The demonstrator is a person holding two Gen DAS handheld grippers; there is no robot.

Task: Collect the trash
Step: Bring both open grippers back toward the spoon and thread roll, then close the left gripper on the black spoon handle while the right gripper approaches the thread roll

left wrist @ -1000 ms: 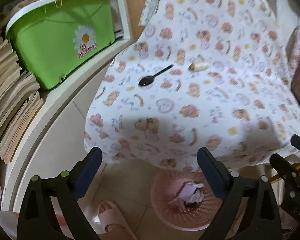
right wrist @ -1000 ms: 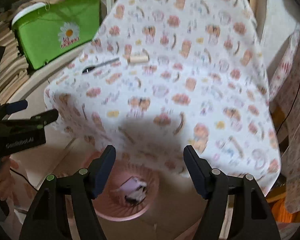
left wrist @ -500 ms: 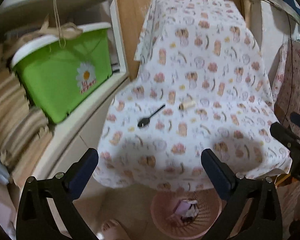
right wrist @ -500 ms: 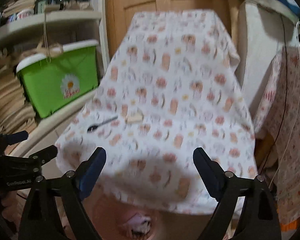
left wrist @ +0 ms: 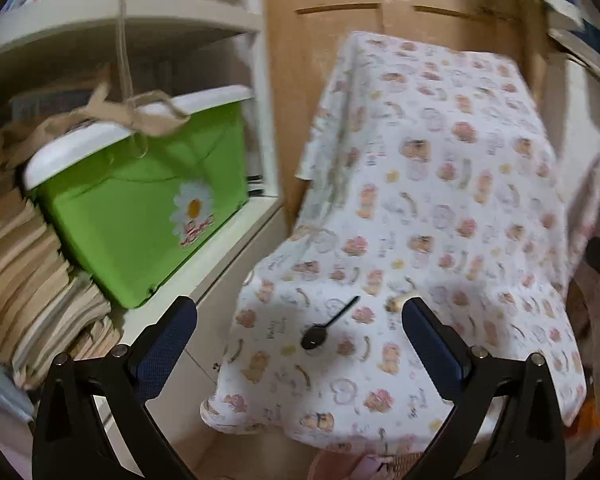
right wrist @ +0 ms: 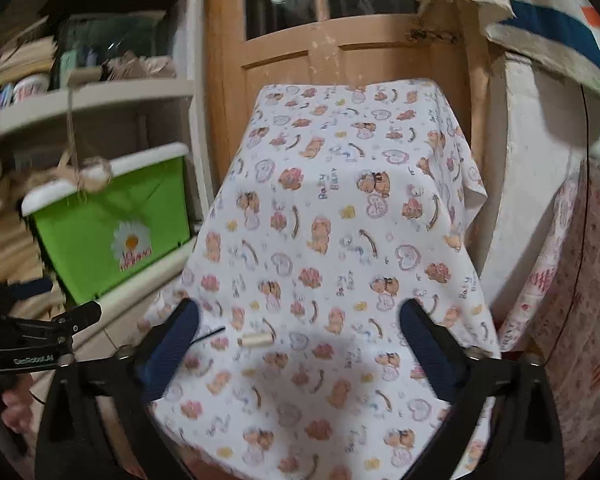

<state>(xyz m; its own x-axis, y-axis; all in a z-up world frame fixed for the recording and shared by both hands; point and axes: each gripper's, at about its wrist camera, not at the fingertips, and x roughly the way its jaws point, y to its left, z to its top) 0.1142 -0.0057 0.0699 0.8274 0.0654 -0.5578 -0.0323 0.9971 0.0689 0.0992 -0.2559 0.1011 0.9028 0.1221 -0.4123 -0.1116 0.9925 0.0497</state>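
Note:
A black plastic spoon (left wrist: 327, 326) lies on a table draped in a bear-print cloth (left wrist: 452, 208); a small beige roll (left wrist: 396, 303) lies just right of it. In the right wrist view the roll (right wrist: 255, 340) shows between my fingers and only the spoon's handle (right wrist: 211, 334) peeks past the left finger. My left gripper (left wrist: 299, 320) is open and empty, above the near part of the table. My right gripper (right wrist: 299, 322) is open and empty too. The pink trash basket's rim (left wrist: 364, 464) peeks out under the table's front edge.
A green bin with a daisy sticker (left wrist: 147, 204) sits on white shelves at the left beside stacked paper (left wrist: 23, 280). A wooden door (right wrist: 340, 40) stands behind the table. A patterned cloth hangs at the right (right wrist: 580, 280). The left gripper's body shows at the left (right wrist: 39, 344).
Both grippers have tilted up from the pink basket on the floor toward the table top. The basket has slid almost out of view. Both stay open.

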